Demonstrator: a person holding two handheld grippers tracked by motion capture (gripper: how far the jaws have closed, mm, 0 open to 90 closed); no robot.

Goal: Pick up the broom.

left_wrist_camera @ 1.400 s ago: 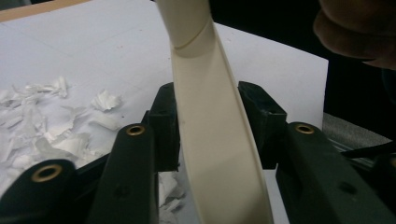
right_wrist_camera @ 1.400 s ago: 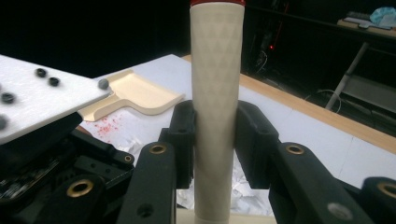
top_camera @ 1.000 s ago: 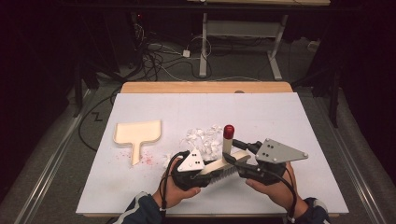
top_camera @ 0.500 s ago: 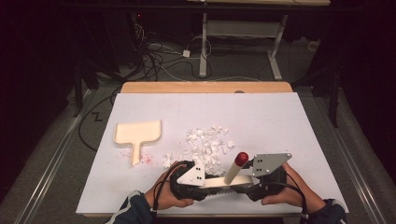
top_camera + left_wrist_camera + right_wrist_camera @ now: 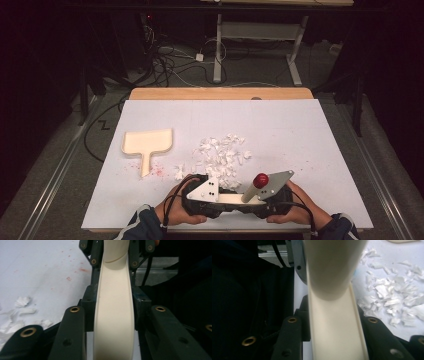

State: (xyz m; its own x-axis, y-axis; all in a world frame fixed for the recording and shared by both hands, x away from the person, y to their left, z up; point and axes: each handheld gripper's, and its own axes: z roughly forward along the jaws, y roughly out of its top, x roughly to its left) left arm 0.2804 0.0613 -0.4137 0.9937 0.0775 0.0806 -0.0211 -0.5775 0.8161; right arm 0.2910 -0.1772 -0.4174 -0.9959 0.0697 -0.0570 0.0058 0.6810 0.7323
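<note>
Both grippers, left [image 5: 227, 199] and right [image 5: 246, 200], clamp one cream brush [image 5: 114, 315] at the table's [image 5: 300, 130] near edge; uneven pulling could twist it free, scattering paper scraps [image 5: 220, 155].

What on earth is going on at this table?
A person holds a gripper in each hand at the near edge of the white table. The left gripper and right gripper both clamp one cream brush with a red-tipped handle, held between them. Ahead lies a pile of white paper scraps, and farther left a cream dustpan rests flat among reddish specks.
</note>
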